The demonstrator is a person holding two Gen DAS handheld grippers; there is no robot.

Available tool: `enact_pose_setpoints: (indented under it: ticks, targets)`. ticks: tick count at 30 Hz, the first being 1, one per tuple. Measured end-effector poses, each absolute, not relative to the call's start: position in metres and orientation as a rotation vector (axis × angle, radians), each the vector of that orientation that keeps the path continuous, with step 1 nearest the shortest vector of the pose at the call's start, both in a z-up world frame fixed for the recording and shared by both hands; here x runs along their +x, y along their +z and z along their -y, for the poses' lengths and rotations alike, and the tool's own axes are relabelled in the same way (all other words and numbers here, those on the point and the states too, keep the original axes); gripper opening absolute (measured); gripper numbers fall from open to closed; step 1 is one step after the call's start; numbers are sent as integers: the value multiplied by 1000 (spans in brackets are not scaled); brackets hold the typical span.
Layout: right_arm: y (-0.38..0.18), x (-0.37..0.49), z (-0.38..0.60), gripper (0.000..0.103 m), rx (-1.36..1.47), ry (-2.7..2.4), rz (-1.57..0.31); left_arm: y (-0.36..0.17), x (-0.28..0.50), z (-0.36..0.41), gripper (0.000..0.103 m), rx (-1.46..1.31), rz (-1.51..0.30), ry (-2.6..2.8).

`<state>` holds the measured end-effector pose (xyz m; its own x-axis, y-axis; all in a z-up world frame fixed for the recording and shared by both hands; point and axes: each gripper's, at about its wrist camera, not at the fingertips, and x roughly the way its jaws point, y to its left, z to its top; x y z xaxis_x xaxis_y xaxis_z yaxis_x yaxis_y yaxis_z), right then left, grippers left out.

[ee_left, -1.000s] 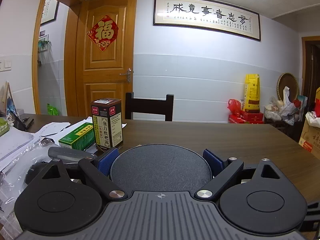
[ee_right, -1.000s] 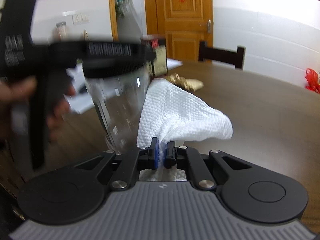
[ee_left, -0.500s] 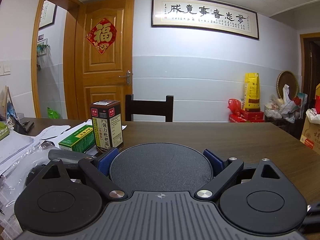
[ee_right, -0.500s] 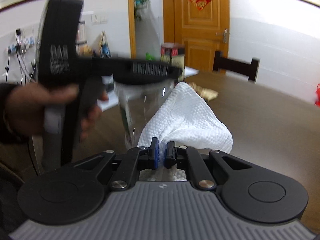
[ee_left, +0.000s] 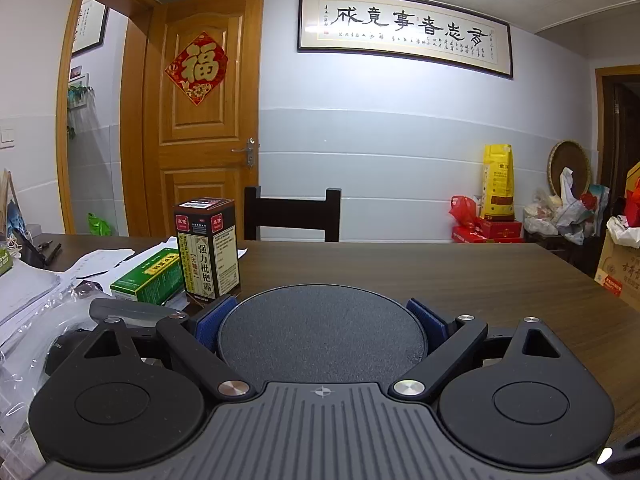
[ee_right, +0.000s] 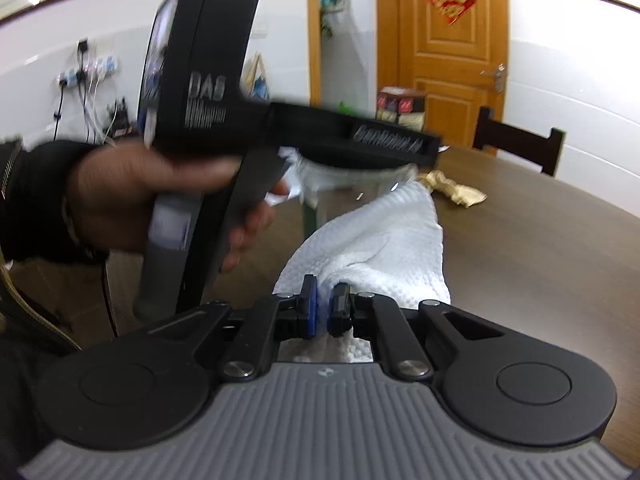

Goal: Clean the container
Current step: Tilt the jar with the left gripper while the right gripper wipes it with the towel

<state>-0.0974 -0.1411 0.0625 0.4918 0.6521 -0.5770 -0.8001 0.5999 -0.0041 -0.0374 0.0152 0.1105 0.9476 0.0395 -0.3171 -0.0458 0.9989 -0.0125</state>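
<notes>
Both tools grip: left tool (ee_left: 322, 320) hides the container (ee_right: 352, 184); right tool (ee_right: 323, 308) pinches cloth (ee_right: 380, 248).

A room in a home, probably a dining room: a dark wooden bench (ee_left: 460, 276) with a chair (ee_left: 292, 214) behind it, a wooden door (ee_left: 200, 120) bearing a red paper charm (ee_left: 196, 67), framed calligraphy (ee_left: 404, 32), and bags (ee_left: 568, 208) piled in a corner.

The door ornament (ee_left: 196, 67) reads 福; the dark box (ee_left: 208, 252) reads 强力枇杷露.
</notes>
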Motion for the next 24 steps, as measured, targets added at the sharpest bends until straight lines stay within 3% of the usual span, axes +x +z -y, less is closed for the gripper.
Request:
enact_pose_setpoints:
  ticks: [6,20,24]
  targets:
    - [36,-95,137,9,-339,860,-662,109,-38,-16,94,-21,-318,40]
    - [84,-103,158,9,-209,779,-500,106,-41,-18,94,-25,-294,27]
    - [70,-96,149,9,-235,784,-549,104,-43,-20,94,-21,-288,20]
